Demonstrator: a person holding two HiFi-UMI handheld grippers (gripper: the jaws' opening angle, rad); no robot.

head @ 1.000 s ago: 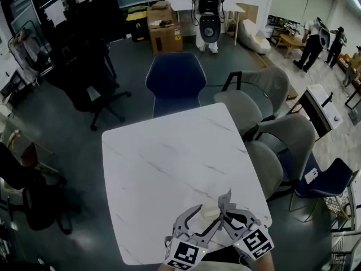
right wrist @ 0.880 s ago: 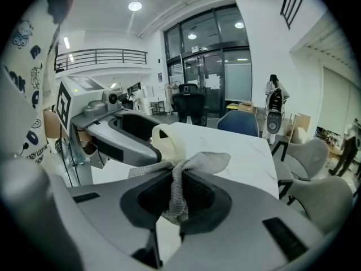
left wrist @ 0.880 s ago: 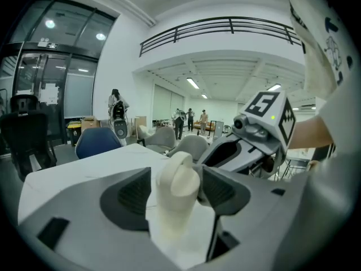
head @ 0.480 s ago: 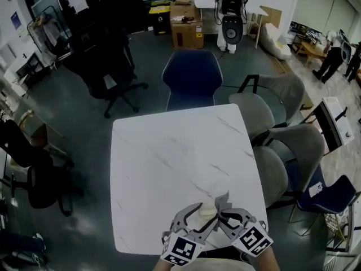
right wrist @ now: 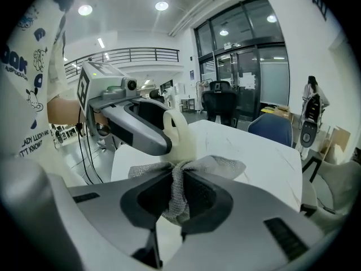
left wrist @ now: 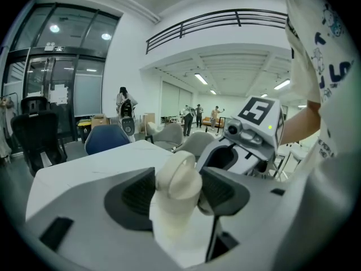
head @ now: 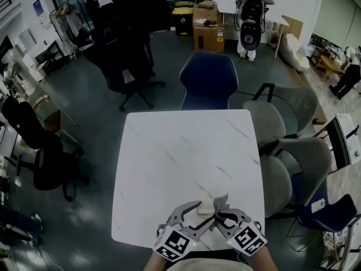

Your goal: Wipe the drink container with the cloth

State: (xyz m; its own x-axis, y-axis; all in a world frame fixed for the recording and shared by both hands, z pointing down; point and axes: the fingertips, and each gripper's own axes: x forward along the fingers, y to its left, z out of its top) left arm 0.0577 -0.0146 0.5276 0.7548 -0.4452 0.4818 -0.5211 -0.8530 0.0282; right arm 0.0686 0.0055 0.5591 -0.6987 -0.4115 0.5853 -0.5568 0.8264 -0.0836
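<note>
The left tool (left wrist: 176, 193) is gripping the drink bottle (left wrist: 180, 174) over the desk's (head: 169, 162) near edge. The right tool (right wrist: 179, 201) is pinching the cloth (right wrist: 221, 166) by it, probably wiping. Next comes rubbing around its sides.

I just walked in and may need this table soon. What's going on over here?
A person stands at the near edge of the white table with a hand-held gripper in each hand. The left hand-held gripper is shut on a cream drink container. The right hand-held gripper is shut on a bunched grey cloth, which appears to lie against the container's side. The container is being wiped, or is just about to be.
</note>
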